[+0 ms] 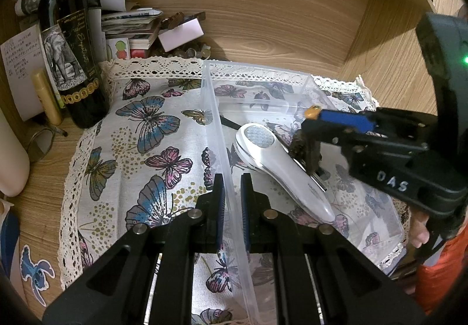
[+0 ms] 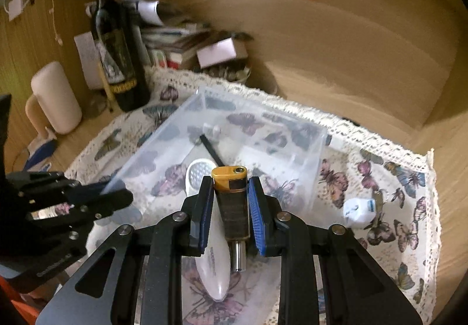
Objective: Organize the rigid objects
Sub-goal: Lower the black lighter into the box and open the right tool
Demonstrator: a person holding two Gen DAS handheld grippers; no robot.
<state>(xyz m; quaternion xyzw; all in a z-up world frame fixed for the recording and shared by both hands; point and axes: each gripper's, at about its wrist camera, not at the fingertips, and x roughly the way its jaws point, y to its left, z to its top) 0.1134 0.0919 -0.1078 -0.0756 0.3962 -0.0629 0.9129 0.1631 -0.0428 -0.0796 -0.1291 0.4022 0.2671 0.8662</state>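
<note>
While you work over the butterfly-print cloth [image 1: 152, 132], a cream cylinder [image 2: 55, 96] stands at the far left, a wine bottle [image 1: 70, 56] just right of it and a heap of papers and booklets [image 1: 128, 23] behind. Your left gripper [image 1: 232, 202] is clenched on the near left wall of the clear plastic bin [image 1: 216, 132], one pad inside and one outside. Inside the bin lie a white handheld device [image 1: 280, 167] and a thin black rod [image 2: 212, 151], with a small pale object [image 2: 212, 129] beyond that you cannot make out. Your right gripper [image 2: 231, 208] grasps a dark lighter with a yellow cap [image 2: 229, 178] above the bin, directly over the white device. A white die-like cube [image 2: 358, 212] rests on the cloth to the right, outside the bin.
</note>
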